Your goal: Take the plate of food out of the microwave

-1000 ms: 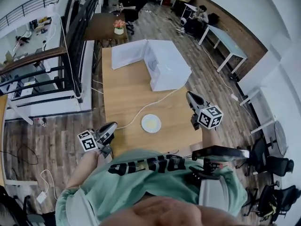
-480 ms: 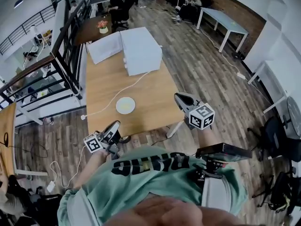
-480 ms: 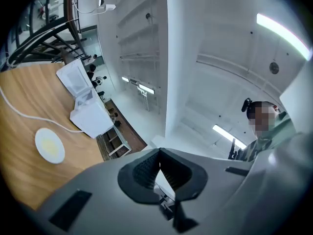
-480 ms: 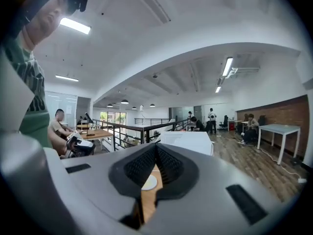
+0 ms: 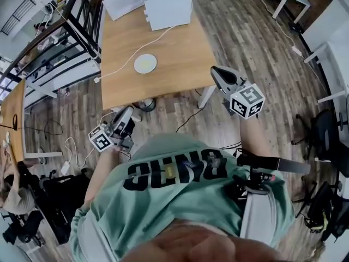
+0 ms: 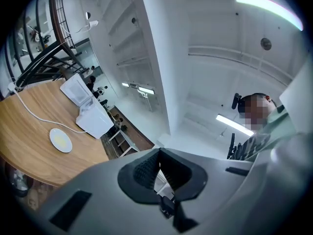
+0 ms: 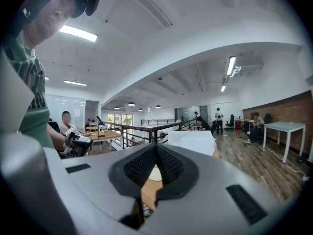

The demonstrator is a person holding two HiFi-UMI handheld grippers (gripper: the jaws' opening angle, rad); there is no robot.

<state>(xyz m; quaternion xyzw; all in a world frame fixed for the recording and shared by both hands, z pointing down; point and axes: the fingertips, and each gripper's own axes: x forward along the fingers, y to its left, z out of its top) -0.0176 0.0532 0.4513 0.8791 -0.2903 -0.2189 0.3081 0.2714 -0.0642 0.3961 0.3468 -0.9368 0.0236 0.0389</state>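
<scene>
1. The left hand-held gripper [image 5: 125, 115] is smooth grey plastic. Its black ribbed pads are pressed together with nothing between them. A cube [image 5: 101, 139] of black-and-white square markers sits behind the jaws.
2. The right hand-held gripper [image 5: 217, 72] is built the same way, and it too is closed and empty.
3. The plate [image 5: 145, 63] is round, flat and white, with pale yellow food in the middle. It lies on the wooden counter [image 5: 180, 59], well ahead of both hand-held grippers and outside the microwave [image 5: 166, 4].
4. The microwave is a white box beyond the plate, with its door [image 5: 124, 1] swung open. A thin white cable [image 5: 119, 67] curves across the counter just beside the plate.
5. The green shirt [image 5: 174, 195] bears large dark block letters, which I cannot read with certainty.
</scene>
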